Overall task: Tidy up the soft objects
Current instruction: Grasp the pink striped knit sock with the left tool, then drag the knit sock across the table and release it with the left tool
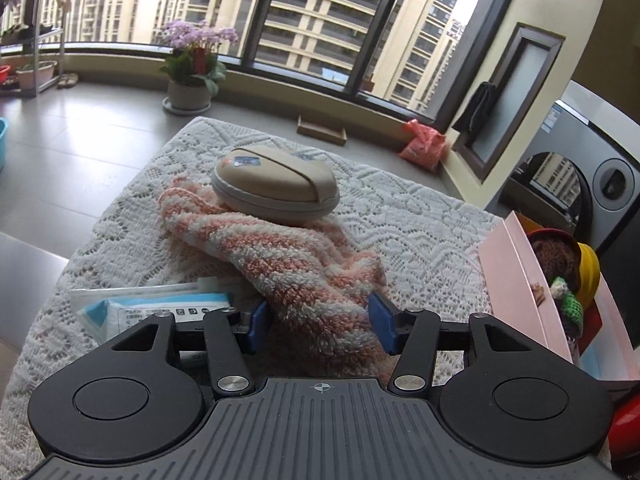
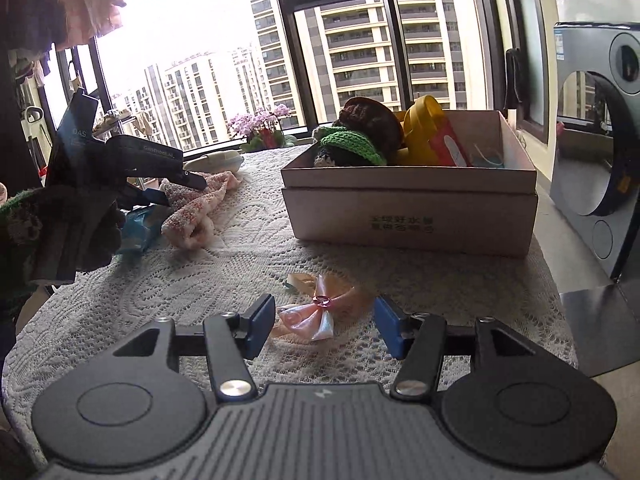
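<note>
A fluffy pink-and-white striped cloth [image 1: 288,264] lies crumpled on the lace-covered table [image 1: 408,216]. Its near end sits between the blue pads of my left gripper [image 1: 320,326], which stands open around it without visibly squeezing it. The right wrist view shows the same left gripper [image 2: 178,192] at the cloth [image 2: 192,212], held by a gloved hand. A pink ribbon bow [image 2: 316,316] with a small gem lies on the lace-covered table [image 2: 240,264], just ahead of and between the pads of my open right gripper [image 2: 324,328], untouched.
An open box [image 2: 412,208] at the back right holds crocheted toys and a yellow item; it shows as the pink box [image 1: 516,280] in the left wrist view. A beige oval case [image 1: 276,190] rests on the cloth's far end. A blue wipes pack [image 1: 160,308] lies left. A washing machine [image 2: 600,140] stands right.
</note>
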Available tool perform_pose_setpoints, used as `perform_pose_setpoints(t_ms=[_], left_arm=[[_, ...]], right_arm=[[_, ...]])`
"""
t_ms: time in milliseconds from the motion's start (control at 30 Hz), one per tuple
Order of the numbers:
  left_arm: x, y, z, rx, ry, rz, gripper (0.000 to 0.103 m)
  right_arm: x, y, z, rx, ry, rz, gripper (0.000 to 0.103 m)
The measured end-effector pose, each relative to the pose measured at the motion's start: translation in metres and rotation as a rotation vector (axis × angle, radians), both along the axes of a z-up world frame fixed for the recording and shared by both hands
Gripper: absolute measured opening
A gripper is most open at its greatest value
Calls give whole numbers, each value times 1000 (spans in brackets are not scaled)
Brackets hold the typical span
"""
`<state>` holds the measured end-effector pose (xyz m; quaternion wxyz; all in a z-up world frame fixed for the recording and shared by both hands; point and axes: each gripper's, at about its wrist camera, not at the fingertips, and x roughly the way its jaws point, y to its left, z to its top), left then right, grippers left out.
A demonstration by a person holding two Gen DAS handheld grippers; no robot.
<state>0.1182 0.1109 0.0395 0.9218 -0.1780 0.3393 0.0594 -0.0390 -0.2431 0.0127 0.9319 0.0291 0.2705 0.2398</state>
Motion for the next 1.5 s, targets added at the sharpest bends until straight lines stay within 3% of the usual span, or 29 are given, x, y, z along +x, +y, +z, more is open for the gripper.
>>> perform_pose_setpoints(t_ms=[33,67,100,267,500,700,867,1067,1233,1367,1500], left_arm=[[1,-4,-1,18,4,-14,46],[0,-9,-2,32,13,-44,29],[-3,-11,-4,32,10,-63,26],[-42,-20,-6,-30,-35,-180,23],[-120,-44,-2,-144,-48,-420,23],[-152,-37,37,-248,-187,-480,22],[-146,-30,54,-307,-256,-468,22],[-102,-17,19,-228,-195,-296,23],[-67,-9,-5,-54,-106,-165,23],[-56,-21,-14,163,-96,-191,27],[-55,-29,-14,203,-83,-215,29]], right_arm=[[0,-1,0,4,0,-2,55],[-1,-1,0,7,-1,-5,56],[0,-1,0,10,0,-8,56],[1,-2,-1,18,6,-12,58],[-2,2,0,6,-2,8,60],[-1,5,-1,-16,10,4,61],[2,6,-2,-20,27,-13,61],[4,4,-3,-13,39,-24,61],[5,4,-4,-12,47,-30,61],[7,5,-5,-12,60,-27,61],[8,5,-5,-12,63,-27,62]])
